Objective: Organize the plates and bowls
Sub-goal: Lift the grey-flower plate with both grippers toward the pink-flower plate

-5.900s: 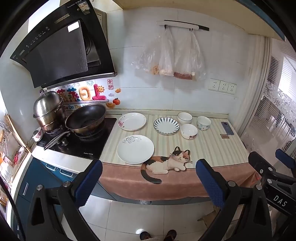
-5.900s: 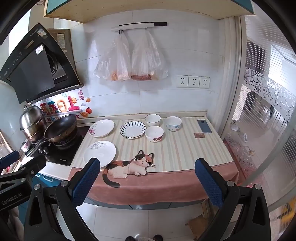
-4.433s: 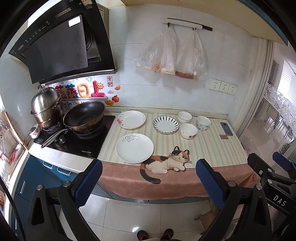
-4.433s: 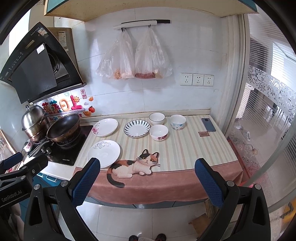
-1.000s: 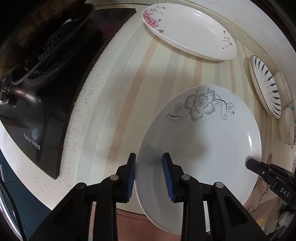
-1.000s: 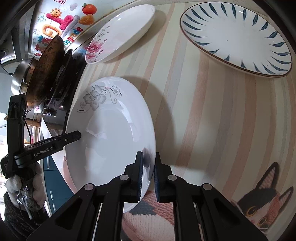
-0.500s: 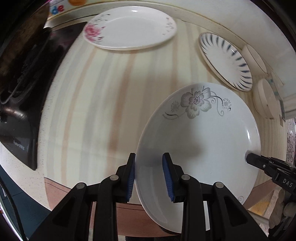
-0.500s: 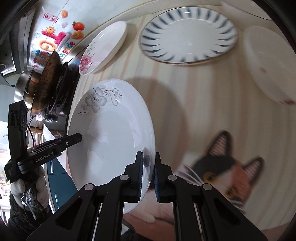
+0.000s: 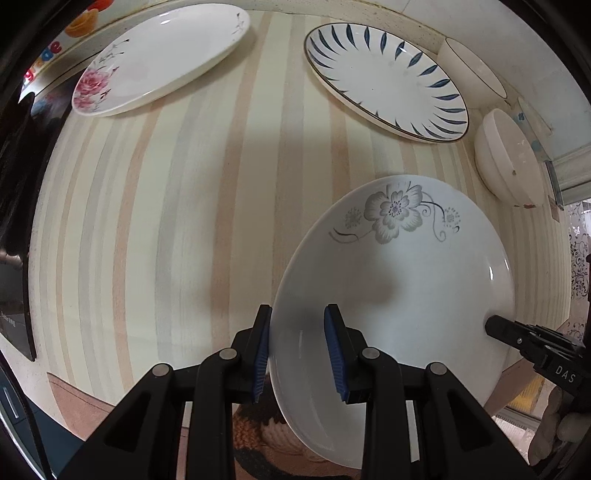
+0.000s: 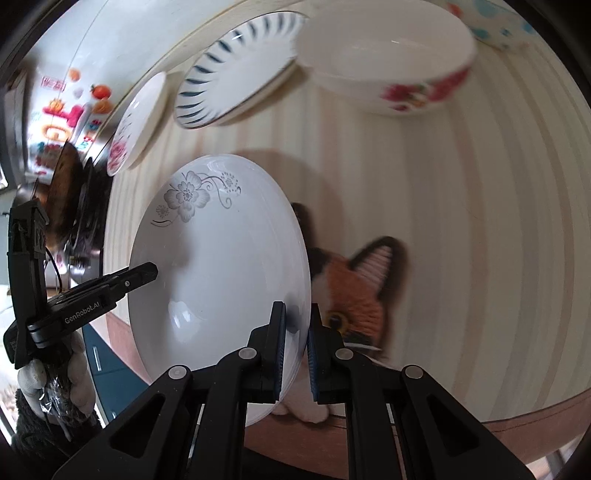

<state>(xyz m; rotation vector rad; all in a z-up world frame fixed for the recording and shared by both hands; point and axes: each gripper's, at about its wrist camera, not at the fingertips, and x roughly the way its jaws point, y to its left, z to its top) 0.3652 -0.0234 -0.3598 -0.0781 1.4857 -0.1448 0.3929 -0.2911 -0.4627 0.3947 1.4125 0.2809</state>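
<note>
A white plate with a grey flower is held by its rim from two sides. My left gripper is shut on its near left edge, and my right gripper is shut on the opposite edge. Each gripper shows in the other's view: the right gripper and the left gripper. The plate hangs over the cat picture at the counter's front. Behind it lie a pink-rose plate, a blue-striped plate and a red-flowered bowl.
A plain white bowl and a blue-spotted bowl stand by the back wall. The black cooktop with a wok lies to the left. Gloved hands hold the gripper handles. The striped counter ends in a brown cloth edge.
Both grippers have carried the grey-flower plate to the right along the counter, away from the cooktop. It now hangs over the cat picture, close to the bowls.
</note>
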